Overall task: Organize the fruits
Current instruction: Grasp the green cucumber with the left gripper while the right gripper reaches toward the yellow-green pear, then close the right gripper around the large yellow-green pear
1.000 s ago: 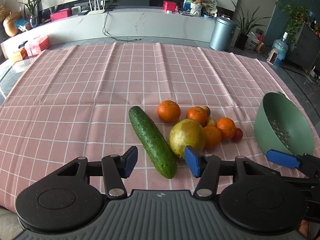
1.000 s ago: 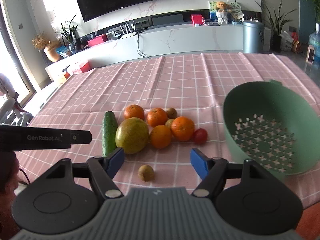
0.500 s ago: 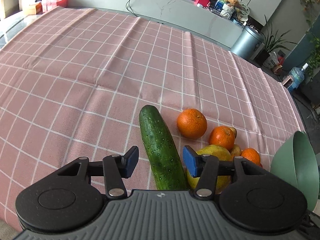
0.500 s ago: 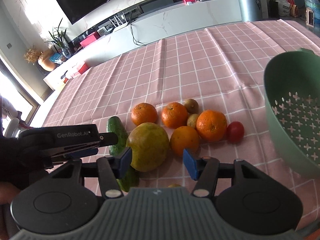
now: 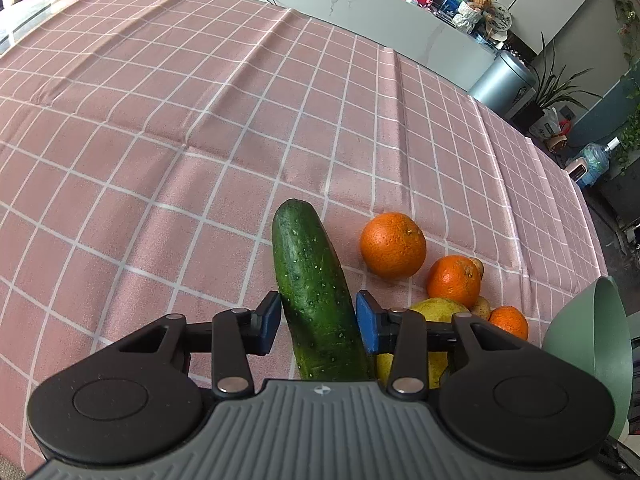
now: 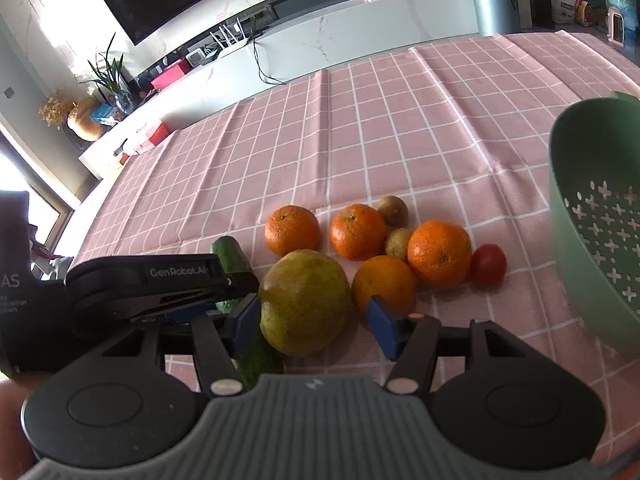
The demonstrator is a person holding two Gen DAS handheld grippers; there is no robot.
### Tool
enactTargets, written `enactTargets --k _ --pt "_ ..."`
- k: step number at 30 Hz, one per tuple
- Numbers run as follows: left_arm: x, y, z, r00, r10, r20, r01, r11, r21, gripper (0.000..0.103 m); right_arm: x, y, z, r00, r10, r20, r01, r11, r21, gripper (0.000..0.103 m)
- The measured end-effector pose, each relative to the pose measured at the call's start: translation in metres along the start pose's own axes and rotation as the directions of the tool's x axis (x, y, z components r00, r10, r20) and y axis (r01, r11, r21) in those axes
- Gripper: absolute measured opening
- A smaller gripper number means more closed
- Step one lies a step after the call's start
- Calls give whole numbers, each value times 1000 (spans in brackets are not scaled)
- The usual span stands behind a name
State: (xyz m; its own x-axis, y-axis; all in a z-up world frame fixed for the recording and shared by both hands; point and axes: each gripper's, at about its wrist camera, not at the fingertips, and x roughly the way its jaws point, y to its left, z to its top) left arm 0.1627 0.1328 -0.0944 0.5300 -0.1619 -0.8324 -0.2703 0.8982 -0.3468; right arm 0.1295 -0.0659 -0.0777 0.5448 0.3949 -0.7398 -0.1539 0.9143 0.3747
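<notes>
A dark green cucumber (image 5: 312, 292) lies on the pink checked tablecloth (image 5: 200, 120). My left gripper (image 5: 318, 322) is open, its blue pads on either side of the cucumber's middle with a little gap. Oranges (image 5: 393, 245) and a yellow-green pomelo (image 6: 304, 300) lie to the right. My right gripper (image 6: 314, 322) is open, its pads straddling the pomelo's near side. Several oranges (image 6: 439, 253), two small brown kiwis (image 6: 393, 211) and a red tomato (image 6: 488, 263) cluster beyond. The cucumber (image 6: 232, 256) is partly hidden behind the left gripper's finger (image 6: 168, 284) in the right wrist view.
A green perforated colander (image 6: 596, 232) stands tilted at the right; it also shows in the left wrist view (image 5: 592, 344). A grey bin (image 5: 500, 80) and a white cabinet (image 6: 360, 28) stand past the table's far edge.
Both grippers moved forward and down. The left one now has the cucumber between its pads and has narrowed. The right one has closed in on the pomelo.
</notes>
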Motion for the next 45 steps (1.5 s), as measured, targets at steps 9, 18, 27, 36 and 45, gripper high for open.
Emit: enactTargets --k 9,18,27,36,45 --pt "-10 22 -1 999 -10 -33 9 999 -44 48 17 32 -7 995 -91 33 95 985 -145 62" --pt "-4 26 0 998 -43 -39 42 998 -37 51 33 51 -15 976 -193 106 217 926 -308 62" --pt "-8 14 -9 1000 -27 -3 27 999 32 46 34 55 -19 973 -195 123 227 899 -374 57" --pt "-25 6 -23 1000 -14 14 13 996 91 46 -1 40 -26 983 -152 100 178 913 -366 57" --pt "-34 14 -30 1000 21 4 -21 998 51 46 8 44 -37 996 -71 55 86 921 -380 57"
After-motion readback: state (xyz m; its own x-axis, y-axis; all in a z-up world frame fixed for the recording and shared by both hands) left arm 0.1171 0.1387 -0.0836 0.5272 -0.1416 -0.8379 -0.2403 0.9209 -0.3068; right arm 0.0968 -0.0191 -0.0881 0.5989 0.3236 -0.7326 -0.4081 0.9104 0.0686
